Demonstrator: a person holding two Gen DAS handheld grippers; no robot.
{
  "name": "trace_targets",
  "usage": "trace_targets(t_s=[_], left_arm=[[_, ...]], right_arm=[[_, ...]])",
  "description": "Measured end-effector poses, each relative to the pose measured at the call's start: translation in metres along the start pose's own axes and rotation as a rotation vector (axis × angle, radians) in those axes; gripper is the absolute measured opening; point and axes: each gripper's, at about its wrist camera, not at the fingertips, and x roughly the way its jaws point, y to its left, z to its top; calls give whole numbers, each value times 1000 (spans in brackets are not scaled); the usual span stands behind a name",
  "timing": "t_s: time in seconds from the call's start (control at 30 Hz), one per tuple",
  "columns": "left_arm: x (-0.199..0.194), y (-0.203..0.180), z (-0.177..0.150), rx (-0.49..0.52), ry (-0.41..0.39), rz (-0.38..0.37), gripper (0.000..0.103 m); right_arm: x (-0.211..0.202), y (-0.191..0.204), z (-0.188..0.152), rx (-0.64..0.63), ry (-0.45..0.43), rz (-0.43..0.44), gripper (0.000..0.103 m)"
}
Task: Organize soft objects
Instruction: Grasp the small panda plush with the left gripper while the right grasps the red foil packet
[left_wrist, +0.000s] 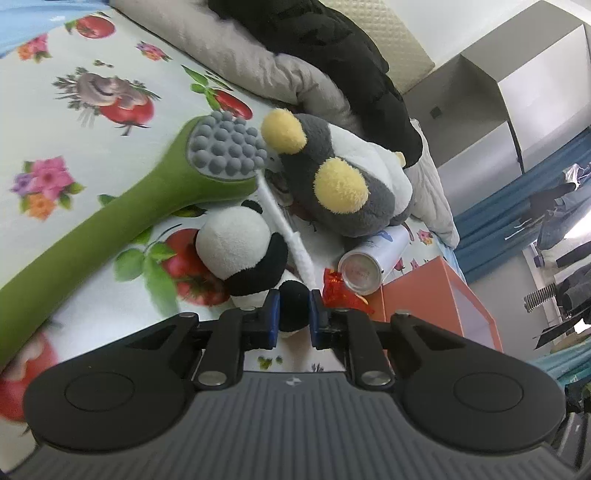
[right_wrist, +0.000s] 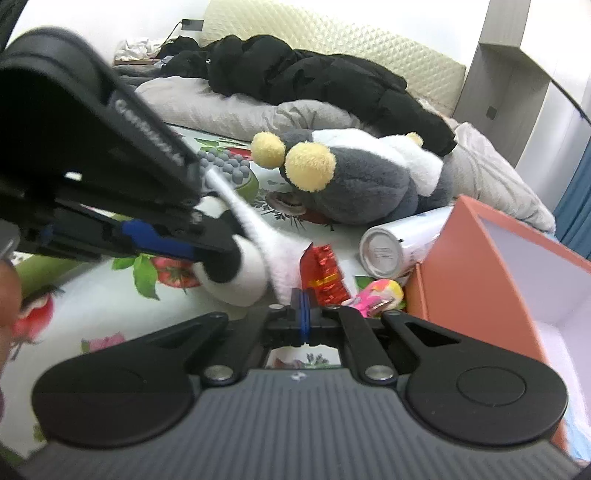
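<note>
I take the orange box (right_wrist: 476, 258) as my landmark: it sits open at the near corner of the bed (left_wrist: 55, 92), and everything soft lies to its left on the fruit-print sheet. My left gripper (left_wrist: 294, 312) has its blue pads (left_wrist: 272, 314) pressed in on a black limb of the panda plush (left_wrist: 236, 251), jaws narrowed to the width of that limb, so I count that as a hold. My right gripper (right_wrist: 303, 314) has its jaws drawn fully together at the near edge of the white fluffy piece (right_wrist: 284, 251) that trails from the panda toward the box; the view there is blurred, and I cannot tell whether it has actually pinched the fabric or closed just short of it. Beyond the panda, farther from the box, lies the long green plush (left_wrist: 92, 229) with its grey knobbed head, and the grey and white plush with yellow pompoms (left_wrist: 343, 177) lies behind the white can (right_wrist: 399, 247), which rests against the box's left wall. A red foil wrapper (right_wrist: 325, 273) and a pink toy (right_wrist: 380, 291) lie right by the box's near corner. To do this well I would lift both hands together and slowly, keeping the white strip slack so it does not drag the can or wrapper, then carry the panda over the box's wall before letting go.
</note>
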Motion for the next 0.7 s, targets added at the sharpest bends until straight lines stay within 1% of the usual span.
trace_targets(t_s=[0.17, 0.33, 0.57, 0.7], left_arm=[[-37, 6, -15, -12, -14, 11, 18], [-76, 14, -39, -23, -8, 25, 18], [-129, 29, -74, -38, 6, 47, 18], [-158, 36, -92, -53, 6, 57, 18]], right_arm=[[-30, 2, -7, -36, -15, -9, 3], [-63, 7, -18, -90, -32, -12, 3], [-114, 14, -41, -180, -41, 9, 3], [-141, 16, -56, -220, -21, 38, 3]])
